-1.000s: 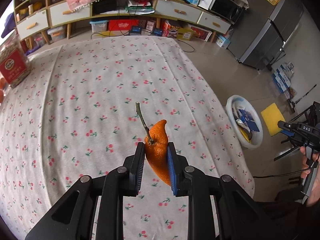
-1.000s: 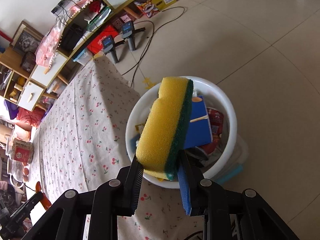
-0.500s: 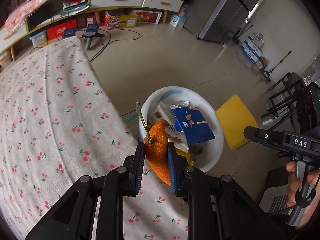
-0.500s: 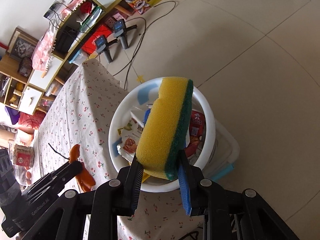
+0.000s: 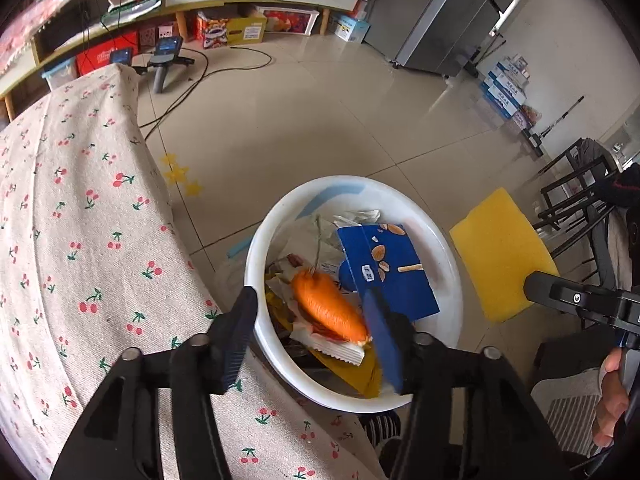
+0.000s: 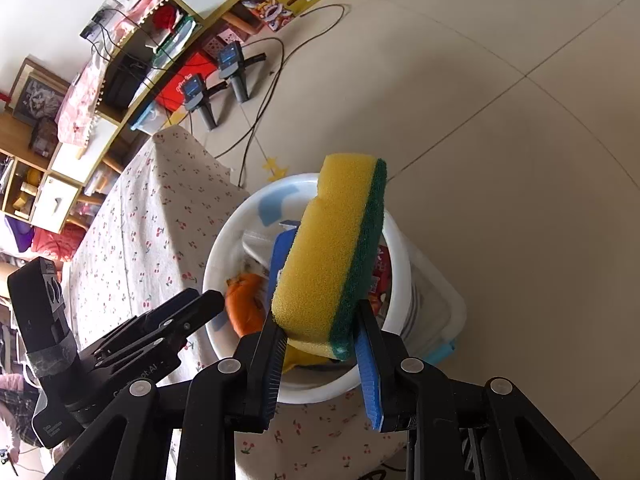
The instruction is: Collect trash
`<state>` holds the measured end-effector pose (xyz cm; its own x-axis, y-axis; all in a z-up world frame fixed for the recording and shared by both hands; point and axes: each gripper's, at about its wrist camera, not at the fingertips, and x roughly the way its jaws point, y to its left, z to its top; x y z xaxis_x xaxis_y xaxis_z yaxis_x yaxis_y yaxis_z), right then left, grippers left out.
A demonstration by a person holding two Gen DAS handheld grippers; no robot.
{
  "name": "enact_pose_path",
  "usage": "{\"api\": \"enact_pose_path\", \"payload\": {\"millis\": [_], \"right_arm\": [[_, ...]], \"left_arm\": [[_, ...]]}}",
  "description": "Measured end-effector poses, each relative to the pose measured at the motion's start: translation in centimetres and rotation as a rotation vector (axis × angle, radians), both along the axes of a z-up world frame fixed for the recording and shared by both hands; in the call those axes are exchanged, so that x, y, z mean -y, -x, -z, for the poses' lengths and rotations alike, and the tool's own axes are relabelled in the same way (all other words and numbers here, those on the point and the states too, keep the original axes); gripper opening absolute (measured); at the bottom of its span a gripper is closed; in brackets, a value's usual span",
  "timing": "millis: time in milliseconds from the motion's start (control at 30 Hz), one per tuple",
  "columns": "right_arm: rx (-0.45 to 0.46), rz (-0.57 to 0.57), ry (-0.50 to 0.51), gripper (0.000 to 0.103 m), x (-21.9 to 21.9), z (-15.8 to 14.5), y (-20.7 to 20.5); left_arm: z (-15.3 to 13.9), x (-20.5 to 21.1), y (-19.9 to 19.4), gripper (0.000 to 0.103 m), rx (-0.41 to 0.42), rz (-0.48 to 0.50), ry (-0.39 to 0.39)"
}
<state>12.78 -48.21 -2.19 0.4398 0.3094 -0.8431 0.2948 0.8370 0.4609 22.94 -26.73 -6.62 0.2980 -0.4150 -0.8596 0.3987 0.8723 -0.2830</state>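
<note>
Left wrist view: the left gripper (image 5: 312,328) has its jaws apart above the white basin (image 5: 448,264). The orange peel (image 5: 328,306) lies free on the trash inside the basin, between the jaws, long axis running diagonally. The yellow sponge (image 5: 500,260) hangs just beyond the basin rim.

Right wrist view: the right gripper (image 6: 322,344) has its jaws clamped on the sponge (image 6: 332,256), upright over the basin (image 6: 396,248), revealing its green scouring face. Release appears next.
</note>
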Motion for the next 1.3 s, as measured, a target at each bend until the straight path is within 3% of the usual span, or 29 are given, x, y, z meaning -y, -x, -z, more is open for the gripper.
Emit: {"api": "enact_pose_path", "payload": {"millis": [467, 533, 800, 867, 933, 1033, 1300], "right_arm": [[-0.051, -0.066, -0.042, 0.03, -3.5, 1.2, -2.7], [-0.051, -0.078, -0.033, 0.031, -4.3, 1.1, -3.1], [-0.101, -0.078, 0.044, 0.034, -6.2, 2.2, -4.5], [-0.134, -0.075, 0.053, 0.039, -6.2, 2.9, -4.6], [-0.155, -0.067, 0.067, 0.056, -6.2, 3.3, -4.6], [-0.153, -0.073, 0.093, 0.066, -6.2, 2.9, -4.5], [-0.117, -0.087, 0.146, 0.081, -6.2, 1.3, -3.0]], "left_arm": [[-3.5, -7.8, 4.1, 0.076, 0.134, -0.033, -0.117], [-4.1, -9.5, 4.9, 0.085, 0.151, -0.052, -0.124], [-5.1, -15.1, 7.1, 0.093, 0.147, -0.12, -0.165], [-5.5, -16.4, 7.9, 0.094, 0.151, -0.135, -0.167], [-5.9, -17.5, 8.7, 0.094, 0.156, -0.147, -0.172], [-6.3, -19.4, 9.7, 0.094, 0.161, -0.169, -0.164], [-6.4, -22.6, 11.9, 0.101, 0.161, -0.206, -0.155]]}}
